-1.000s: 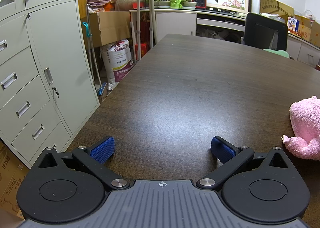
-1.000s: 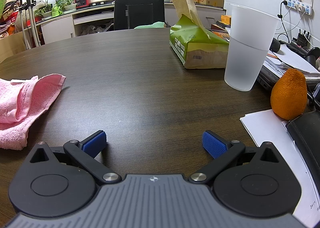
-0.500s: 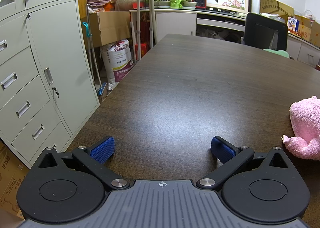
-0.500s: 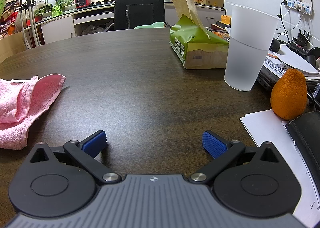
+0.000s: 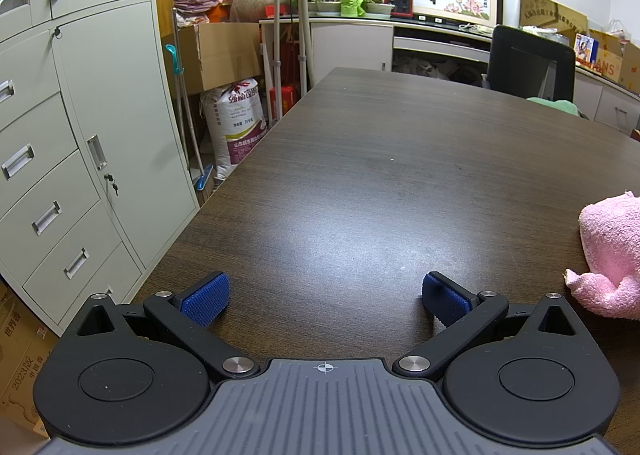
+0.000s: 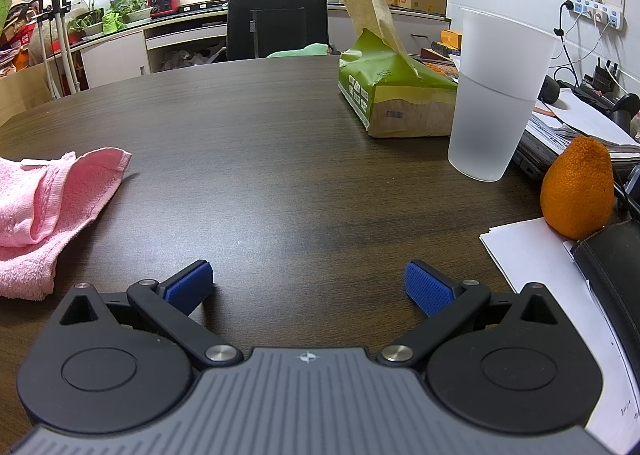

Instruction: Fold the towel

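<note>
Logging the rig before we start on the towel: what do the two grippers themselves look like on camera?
Both look alike. The left gripper and right gripper each have black linkage arms with silver pivot pins, two round black housings, and a grey ribbed centre plate bearing a small crosshair mark. The jaws carry blue pads with a fine bumpy texture. No cables, hands or sleeves show.

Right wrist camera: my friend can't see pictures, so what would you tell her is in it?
An open gripper with blue fingers rests low over a dark table, holding nothing. A crumpled pink towel lies to its left. On the right are a frosted cup, a green tissue pack, an orange and papers.
</note>
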Motion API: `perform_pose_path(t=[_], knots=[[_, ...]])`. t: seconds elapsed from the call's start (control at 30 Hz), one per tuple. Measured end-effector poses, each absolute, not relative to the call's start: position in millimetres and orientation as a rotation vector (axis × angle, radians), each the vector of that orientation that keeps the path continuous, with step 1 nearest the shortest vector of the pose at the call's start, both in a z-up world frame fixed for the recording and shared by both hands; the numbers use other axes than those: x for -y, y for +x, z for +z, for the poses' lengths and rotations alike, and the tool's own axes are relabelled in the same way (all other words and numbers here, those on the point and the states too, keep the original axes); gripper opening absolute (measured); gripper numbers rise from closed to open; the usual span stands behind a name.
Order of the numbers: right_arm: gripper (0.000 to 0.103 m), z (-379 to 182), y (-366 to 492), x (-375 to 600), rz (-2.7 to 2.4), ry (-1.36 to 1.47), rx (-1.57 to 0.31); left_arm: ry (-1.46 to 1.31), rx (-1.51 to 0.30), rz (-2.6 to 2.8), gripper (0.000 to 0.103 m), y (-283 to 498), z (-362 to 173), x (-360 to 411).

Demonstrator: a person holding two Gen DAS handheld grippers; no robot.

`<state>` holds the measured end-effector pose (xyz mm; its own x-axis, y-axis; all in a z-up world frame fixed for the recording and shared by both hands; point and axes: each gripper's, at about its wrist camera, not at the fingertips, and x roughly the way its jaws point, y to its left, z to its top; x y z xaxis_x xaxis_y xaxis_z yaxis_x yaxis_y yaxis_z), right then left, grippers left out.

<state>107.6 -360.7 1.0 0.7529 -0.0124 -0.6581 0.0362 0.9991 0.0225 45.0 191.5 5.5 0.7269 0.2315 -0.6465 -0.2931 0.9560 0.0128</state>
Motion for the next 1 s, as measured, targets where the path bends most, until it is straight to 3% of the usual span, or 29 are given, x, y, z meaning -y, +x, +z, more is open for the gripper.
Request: perform_pose_path(t=[1.0], knots=[[0.103, 1.3, 104.3, 362.5, 0.006, 0.024, -0.718, -0.095, -0.700, 0.299, 0.103, 45.2, 5.5, -190.7]])
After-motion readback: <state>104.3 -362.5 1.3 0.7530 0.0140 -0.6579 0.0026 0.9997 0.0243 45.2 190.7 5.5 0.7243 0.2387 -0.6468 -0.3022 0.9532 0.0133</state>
